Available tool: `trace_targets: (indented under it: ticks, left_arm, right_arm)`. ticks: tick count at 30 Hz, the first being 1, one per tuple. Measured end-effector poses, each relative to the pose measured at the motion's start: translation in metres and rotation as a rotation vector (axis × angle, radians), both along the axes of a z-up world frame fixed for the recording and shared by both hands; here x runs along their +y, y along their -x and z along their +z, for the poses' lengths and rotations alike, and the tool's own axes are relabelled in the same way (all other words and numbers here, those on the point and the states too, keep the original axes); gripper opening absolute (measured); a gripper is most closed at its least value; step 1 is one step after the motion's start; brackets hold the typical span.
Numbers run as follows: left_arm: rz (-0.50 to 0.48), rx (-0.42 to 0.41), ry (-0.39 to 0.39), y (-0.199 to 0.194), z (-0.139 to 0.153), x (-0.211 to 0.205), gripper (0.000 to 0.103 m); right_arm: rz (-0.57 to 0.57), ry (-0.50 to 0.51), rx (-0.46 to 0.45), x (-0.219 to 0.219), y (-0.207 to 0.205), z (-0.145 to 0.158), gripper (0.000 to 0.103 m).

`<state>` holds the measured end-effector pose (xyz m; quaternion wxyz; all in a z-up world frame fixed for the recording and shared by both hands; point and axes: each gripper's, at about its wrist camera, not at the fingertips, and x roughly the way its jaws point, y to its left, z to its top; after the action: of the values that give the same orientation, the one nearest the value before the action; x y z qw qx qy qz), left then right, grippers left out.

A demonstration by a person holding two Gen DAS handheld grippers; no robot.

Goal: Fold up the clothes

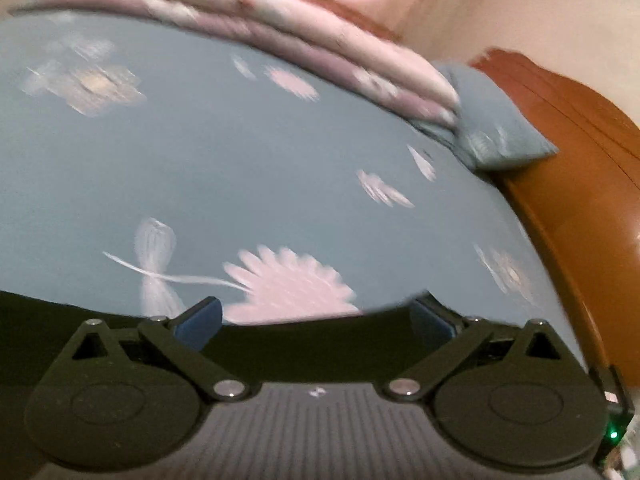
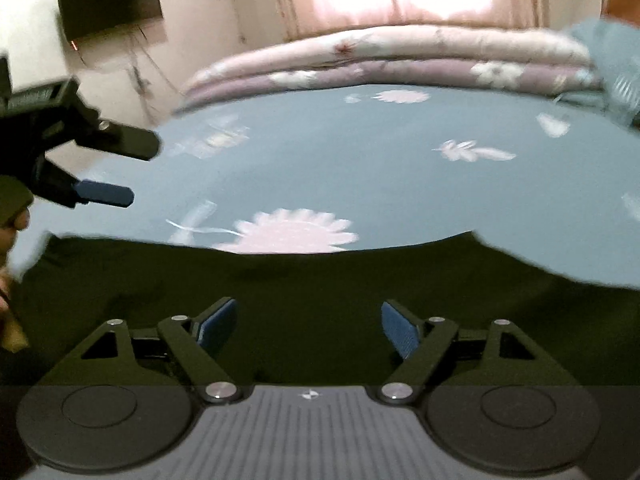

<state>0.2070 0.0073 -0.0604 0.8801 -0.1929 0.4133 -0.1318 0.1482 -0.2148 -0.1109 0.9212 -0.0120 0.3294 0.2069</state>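
While both grippers hang over the bed, neither one holds anything. The right gripper (image 2: 308, 328) has its blue pads wide apart, with only the dark cloth (image 2: 320, 280) under them. The left gripper (image 1: 314, 320) also has its pads apart and nothing between them. In the right wrist view it shows at the left side (image 2: 120, 168), over the edge of the dark cloth, with the person's hand (image 2: 16, 216) behind it.

The dark cloth lies spread on the blue bed sheet (image 2: 320, 152), close to the person. It looks flat and I cannot see a fold in it, so I think the folding has barely begun. Most of the cloth is hidden under the grippers, so I cannot tell its shape.

Farther off, a pile of pink and purple quilts (image 2: 380, 56) lies along the far side of the bed. A blue pillow (image 1: 492, 120) sits by the brown headboard (image 1: 568, 160). Nothing lies on the cloth itself.
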Motion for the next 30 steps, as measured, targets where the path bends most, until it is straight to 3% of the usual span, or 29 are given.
trace_targets:
  ticks: [2, 5, 8, 11, 14, 18, 22, 23, 27, 30]
  left_arm:
    - [-0.038, 0.037, 0.008, -0.009, -0.017, -0.002, 0.1]
    - [-0.136, 0.115, 0.166, -0.014, -0.044, 0.0, 0.1]
    - [-0.158, 0.156, 0.278, -0.025, -0.065, 0.016, 0.1]
    - [-0.088, 0.142, 0.272, -0.039, -0.077, 0.037, 0.098]
    - [0.01, 0.112, 0.438, -0.038, -0.09, 0.068, 0.099]
    - [0.09, 0.068, 0.328, -0.027, -0.068, 0.08, 0.099]
    - [0.055, 0.007, 0.321, -0.012, -0.051, 0.082, 0.1]
    - [0.047, 0.002, 0.323, -0.009, -0.049, 0.083, 0.1]
    - [0.043, 0.015, 0.245, -0.008, -0.047, 0.086, 0.1]
    - [0.053, 0.012, 0.175, -0.002, -0.042, 0.091, 0.1]
  right_arm:
    - [-0.007, 0.084, 0.002, 0.01, -0.004, -0.009, 0.089]
    - [0.017, 0.16, 0.058, 0.024, -0.013, -0.027, 0.098]
    - [0.02, 0.136, 0.077, 0.029, -0.02, -0.032, 0.103]
    - [0.035, 0.13, 0.087, 0.03, -0.027, -0.033, 0.103]
    - [0.046, 0.124, 0.071, 0.03, -0.025, -0.035, 0.103]
    - [0.002, 0.111, 0.102, 0.029, -0.027, -0.029, 0.103]
    - [-0.082, -0.003, 0.072, 0.029, -0.025, 0.001, 0.101]
    - [-0.1, 0.005, 0.056, 0.032, -0.025, 0.007, 0.095]
    - [-0.068, 0.078, 0.043, 0.059, -0.04, 0.012, 0.09]
    - [-0.008, 0.138, 0.057, 0.087, -0.055, 0.001, 0.069]
